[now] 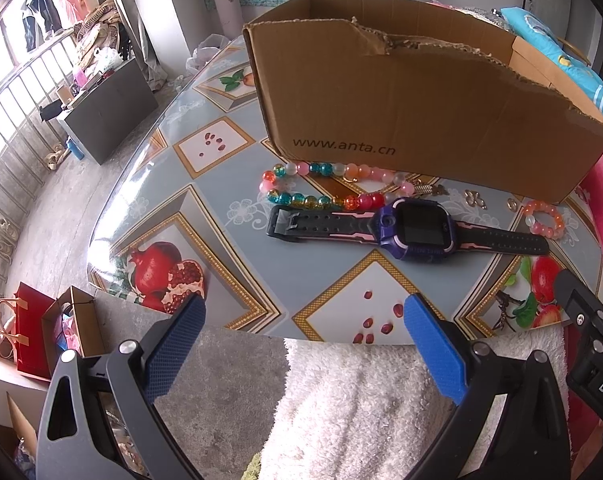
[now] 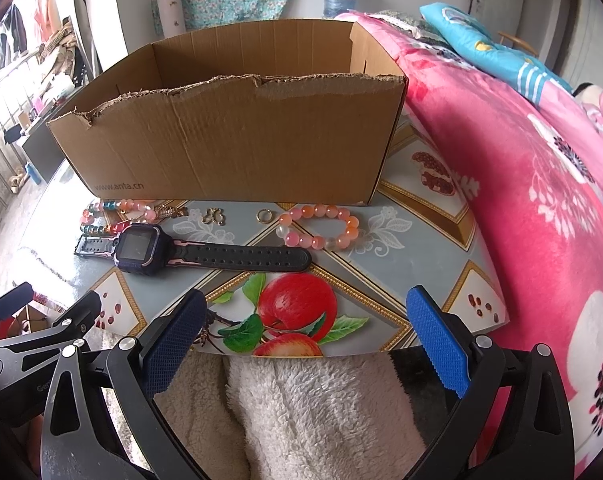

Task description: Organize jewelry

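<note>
Jewelry laid out on table (image 2: 401, 216) before box (image 2: 237, 140); both tongs wide, empty.
Watch (image 2: 173, 254) nearest the edge; bead string (image 1: 321, 188) and pink bracelet (image 2: 321, 226) behind it, small gold ring (image 2: 264, 216) between. Left gripper (image 1: 301, 320) and right gripper (image 2: 305, 316) hover at near edge, clear of everything.

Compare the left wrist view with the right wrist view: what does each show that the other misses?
Only the left wrist view shows the red gift bag on the floor. Only the right wrist view shows the inside of the cardboard box, which looks empty as far as visible. Both show the smartwatch, the long multicoloured bead string, the small pink bead bracelet and the gold ring.
</note>
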Demonstrator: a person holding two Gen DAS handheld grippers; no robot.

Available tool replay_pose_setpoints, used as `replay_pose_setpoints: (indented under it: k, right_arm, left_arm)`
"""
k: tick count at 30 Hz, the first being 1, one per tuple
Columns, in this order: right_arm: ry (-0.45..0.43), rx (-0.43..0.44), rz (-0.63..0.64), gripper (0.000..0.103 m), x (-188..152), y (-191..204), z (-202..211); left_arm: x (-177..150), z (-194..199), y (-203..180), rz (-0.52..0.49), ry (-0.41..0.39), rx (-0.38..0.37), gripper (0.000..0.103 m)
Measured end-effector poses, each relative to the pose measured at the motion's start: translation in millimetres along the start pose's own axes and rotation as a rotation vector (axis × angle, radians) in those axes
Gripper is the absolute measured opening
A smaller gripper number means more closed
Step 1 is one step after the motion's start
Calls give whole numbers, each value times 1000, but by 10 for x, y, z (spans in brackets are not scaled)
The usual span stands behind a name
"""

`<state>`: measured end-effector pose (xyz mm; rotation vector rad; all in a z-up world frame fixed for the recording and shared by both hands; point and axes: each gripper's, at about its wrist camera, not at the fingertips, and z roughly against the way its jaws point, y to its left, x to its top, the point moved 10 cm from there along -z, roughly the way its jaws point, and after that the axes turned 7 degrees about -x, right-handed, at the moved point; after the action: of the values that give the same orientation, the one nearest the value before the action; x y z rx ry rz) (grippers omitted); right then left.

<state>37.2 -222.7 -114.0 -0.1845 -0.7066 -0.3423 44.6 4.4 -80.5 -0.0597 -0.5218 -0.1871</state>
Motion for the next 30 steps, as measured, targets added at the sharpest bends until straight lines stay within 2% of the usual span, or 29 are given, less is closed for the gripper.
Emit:
replay_pose_setpoints:
  k: [30]
  right_arm:
    - [8, -36, -12, 96, 29, -86, -6]
  left_arm:
    - [4, -31, 20, 3, 3, 8, 97]
